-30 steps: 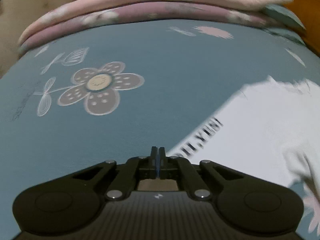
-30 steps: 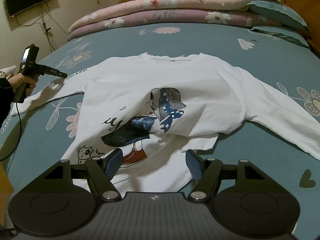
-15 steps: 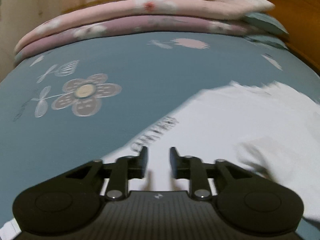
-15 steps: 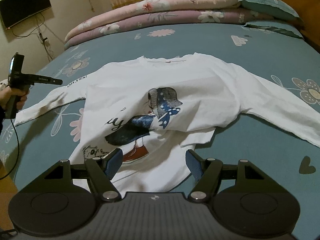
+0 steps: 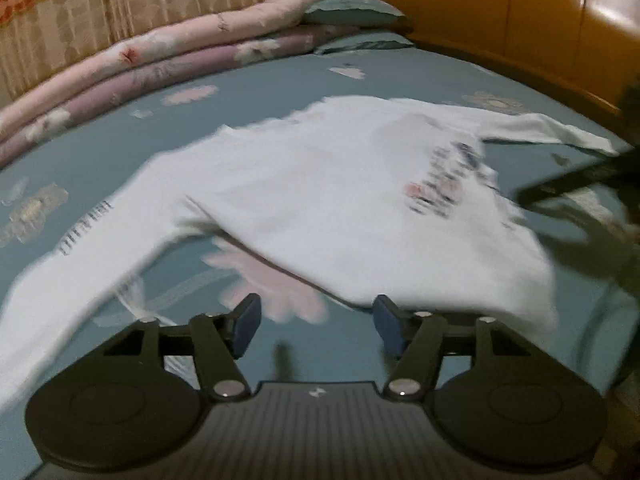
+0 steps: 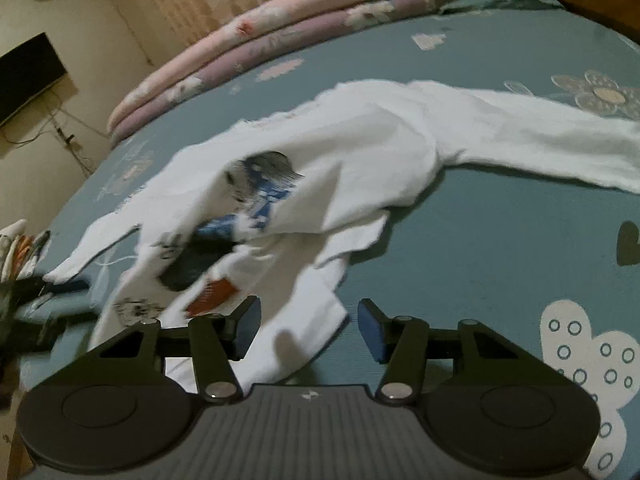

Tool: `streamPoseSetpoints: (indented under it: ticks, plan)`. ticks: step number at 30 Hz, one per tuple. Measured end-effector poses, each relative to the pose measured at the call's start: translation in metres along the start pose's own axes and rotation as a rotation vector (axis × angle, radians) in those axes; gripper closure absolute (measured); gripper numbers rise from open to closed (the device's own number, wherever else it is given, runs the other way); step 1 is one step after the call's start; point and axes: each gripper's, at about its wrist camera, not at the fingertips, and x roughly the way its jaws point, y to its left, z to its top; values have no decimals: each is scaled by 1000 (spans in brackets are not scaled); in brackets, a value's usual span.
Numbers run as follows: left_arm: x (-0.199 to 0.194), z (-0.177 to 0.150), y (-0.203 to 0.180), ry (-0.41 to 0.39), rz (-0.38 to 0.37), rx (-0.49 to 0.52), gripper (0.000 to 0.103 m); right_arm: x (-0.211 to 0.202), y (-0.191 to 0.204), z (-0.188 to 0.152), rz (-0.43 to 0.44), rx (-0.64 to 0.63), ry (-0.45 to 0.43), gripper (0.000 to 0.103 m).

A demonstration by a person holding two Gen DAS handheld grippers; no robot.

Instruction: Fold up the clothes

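The fold is barely begun. One white shirt point(image 6: 360, 148) lies spread front-up on the bed point(image 6: 500, 232), well short of the stacked quilts point(image 6: 280, 32) at the far edge. Its hem is rucked up over the print, both sleeves are flung out flat, and no clean fold shows yet. By my reading, sleeves, sides and the final halving all remain.

The left gripper point(image 5: 316, 326) hangs just short of the shirt's near edge, jaws opening, only bedsheet between them. The right gripper point(image 6: 308, 330) hovers at the hem, jaws closing, with cloth lying below the gap but not pinched as far as I can tell.

Count: one shirt, two sleeves, two grippers, two quilts, one bed. Motion blur hides finer detail.
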Motion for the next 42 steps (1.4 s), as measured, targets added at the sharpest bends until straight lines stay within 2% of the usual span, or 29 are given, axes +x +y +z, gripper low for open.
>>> streamPoseSetpoints:
  ticks: [2,6,10,13,14,16,17,18,22,33,39,42]
  plan:
    - [-4,-8,-10,-12,20,-41,29,8,-6,-1,20,34,4,43]
    - [-12,-18,-25,-13,49,-116,28,16,-5,-4,51,58,-33,42]
    - [-17,-19,-39,-3,50,-96,28,23,-2,-2,57,25,-63,42]
    - [-22,-16,-45,-12,68,-84,27,30,-5,5,69,52,-76,42]
    - [-23,-16,-46,-14,72,-86,27,31,-5,7,70,61,-77,46]
    - [-27,-16,-48,-15,80,-86,25,32,-6,8,66,74,-69,63]
    - [-28,-16,-48,-15,83,-84,25,32,-6,7,63,79,-61,82]
    - [-29,-15,-49,-12,88,-83,25,30,-8,6,71,98,-58,91]
    - [-32,-15,-50,-6,100,-84,25,21,-13,4,106,154,-58,93]
    - [-47,-17,-54,-35,87,-102,25,-63,10,10,178,89,-127,94]
    - [-53,-15,-62,-58,68,-88,25,-108,4,-4,126,60,-132,94]
    - [-54,-15,-65,-63,63,-83,25,-117,-9,-17,74,88,-103,94]
